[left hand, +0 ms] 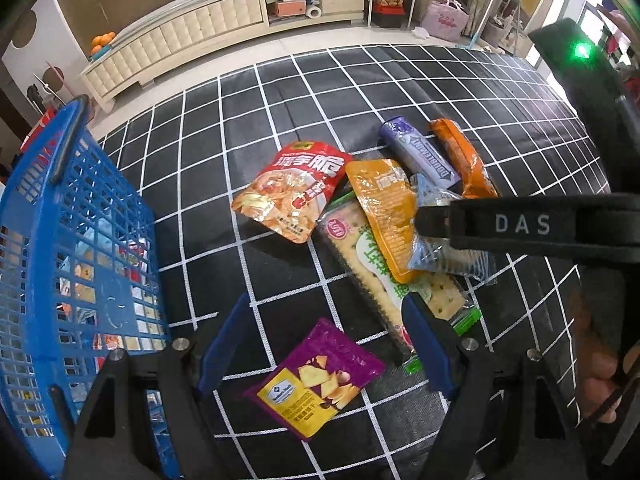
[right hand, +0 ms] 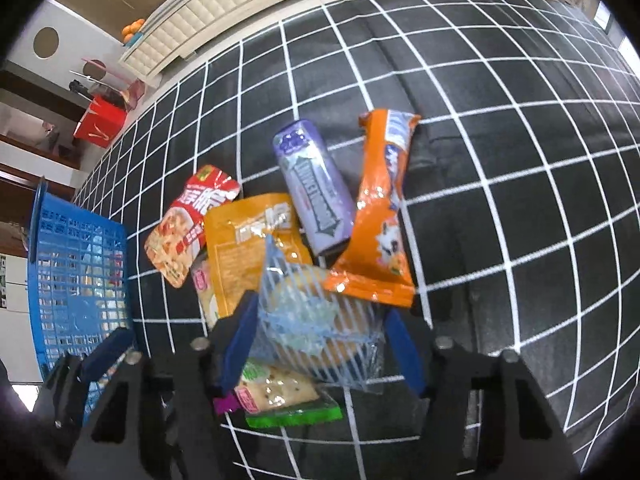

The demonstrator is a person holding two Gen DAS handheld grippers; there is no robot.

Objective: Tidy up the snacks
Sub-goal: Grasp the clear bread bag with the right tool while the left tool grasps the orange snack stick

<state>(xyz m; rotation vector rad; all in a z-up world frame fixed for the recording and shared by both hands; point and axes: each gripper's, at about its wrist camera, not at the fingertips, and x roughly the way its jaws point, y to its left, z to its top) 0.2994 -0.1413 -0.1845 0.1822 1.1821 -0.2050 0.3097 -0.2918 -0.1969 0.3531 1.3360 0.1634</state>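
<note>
The blue-striped packet (right hand: 316, 312) sits atop the snack pile, between your right gripper's (right hand: 320, 344) spread fingers (right hand: 240, 336), not yet pinched. Your left gripper (left hand: 324, 352) hovers with fingers apart over the purple pouch (left hand: 316, 380), holding nothing. The blue basket (left hand: 72, 240), already part filled, stands to the left on the checked cloth (right hand: 520, 200). Close carelessly and the slick film could slip, or the cracker pack (right hand: 280, 396) beneath could be dragged along.
</note>
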